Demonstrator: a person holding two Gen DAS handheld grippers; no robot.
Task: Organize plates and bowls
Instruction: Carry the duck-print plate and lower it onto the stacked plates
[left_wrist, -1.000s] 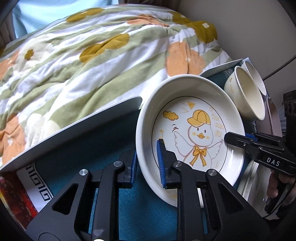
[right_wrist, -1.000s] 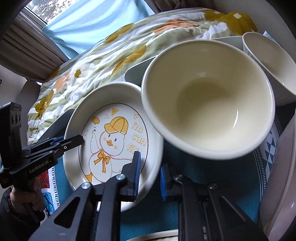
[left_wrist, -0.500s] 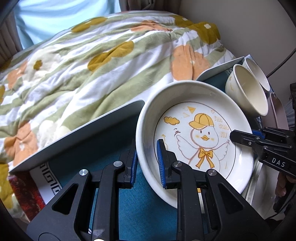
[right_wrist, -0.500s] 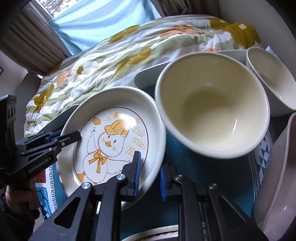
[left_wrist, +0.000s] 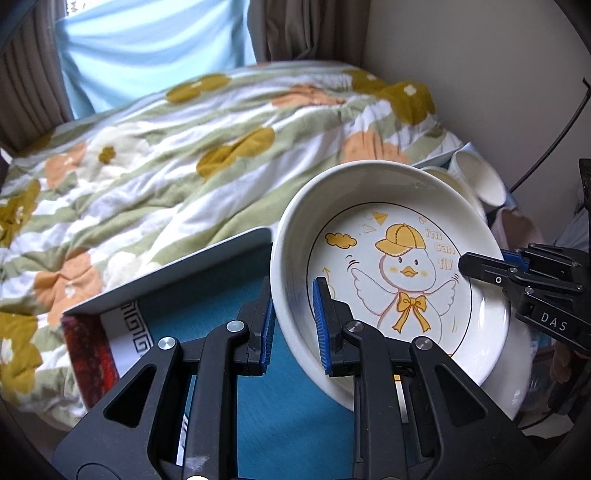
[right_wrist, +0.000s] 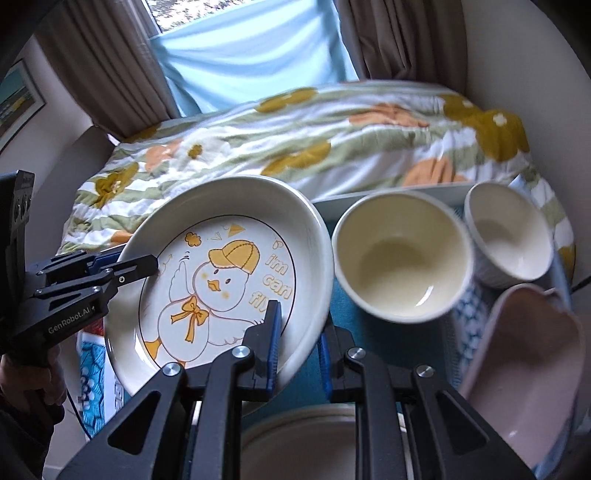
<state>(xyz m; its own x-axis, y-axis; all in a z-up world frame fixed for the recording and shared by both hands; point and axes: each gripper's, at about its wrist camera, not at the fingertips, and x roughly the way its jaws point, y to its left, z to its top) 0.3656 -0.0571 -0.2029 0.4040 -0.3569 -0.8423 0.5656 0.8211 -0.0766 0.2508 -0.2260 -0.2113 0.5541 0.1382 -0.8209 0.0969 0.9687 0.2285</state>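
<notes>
Behind the blue-covered desk lay a bed with a flowered quilt, and curtains hung at the far window. Both grippers held one deep plate printed with a duck in a yellow cap. The left gripper had its jaws clenched on the plate's left rim, one blue pad inside the dish and one outside, and the right gripper gripped the opposite rim in the same way. The plate hung tilted above the blue cloth, clear of it as far as could be seen, with its picture facing the cameras. To its right stood a cream bowl, a smaller white bowl just beside it, and a pink dish near the right edge; another pale plate showed under the right gripper at the near edge. Judging by this, the sorting was only partly done: the duck plate had no resting place yet, and the bowls sat unstacked, side by side.
</notes>
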